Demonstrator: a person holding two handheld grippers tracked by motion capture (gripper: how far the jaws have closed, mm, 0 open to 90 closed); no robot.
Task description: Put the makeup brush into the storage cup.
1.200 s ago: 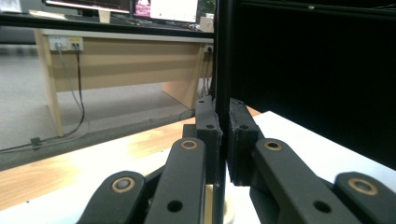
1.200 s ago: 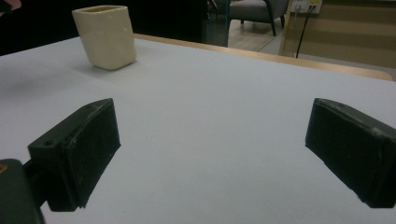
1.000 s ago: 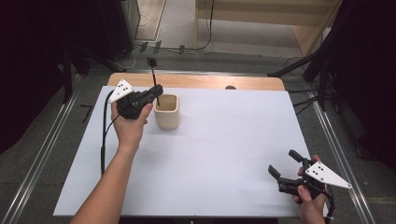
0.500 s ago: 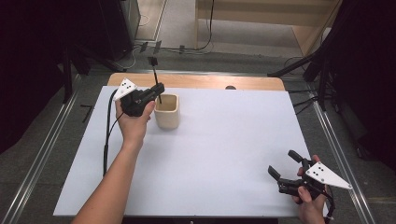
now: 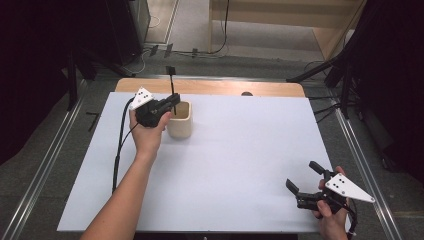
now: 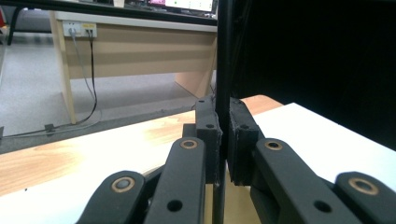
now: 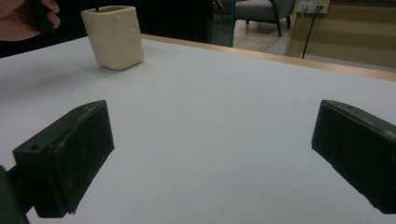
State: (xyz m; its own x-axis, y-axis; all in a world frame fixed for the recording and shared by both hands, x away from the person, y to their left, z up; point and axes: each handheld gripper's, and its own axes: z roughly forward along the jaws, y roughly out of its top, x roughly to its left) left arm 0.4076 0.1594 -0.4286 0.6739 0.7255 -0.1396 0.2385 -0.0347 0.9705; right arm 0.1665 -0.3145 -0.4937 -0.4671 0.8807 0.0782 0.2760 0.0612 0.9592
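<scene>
white table [image 5: 240, 165] carries a cream cup [image 5: 179, 120] at its far left; the cup also shows in the right gripper view [image 7: 113, 37], upright and well apart from that gripper. left gripper [image 5: 172, 102] sits level with the cup's rim, just beside it, fingers [image 6: 208, 135] clamped on a thin black rod [image 5: 173, 90] that stands upright with its lower end inside the cup. right gripper [image 5: 305, 181] hovers near the table's near right corner, fingers [image 7: 70, 158] spread wide, nothing between them.

High view overhead, gripper views low, close — sharing cream cup [image 5: 180, 119] [image 7: 114, 36]
</scene>
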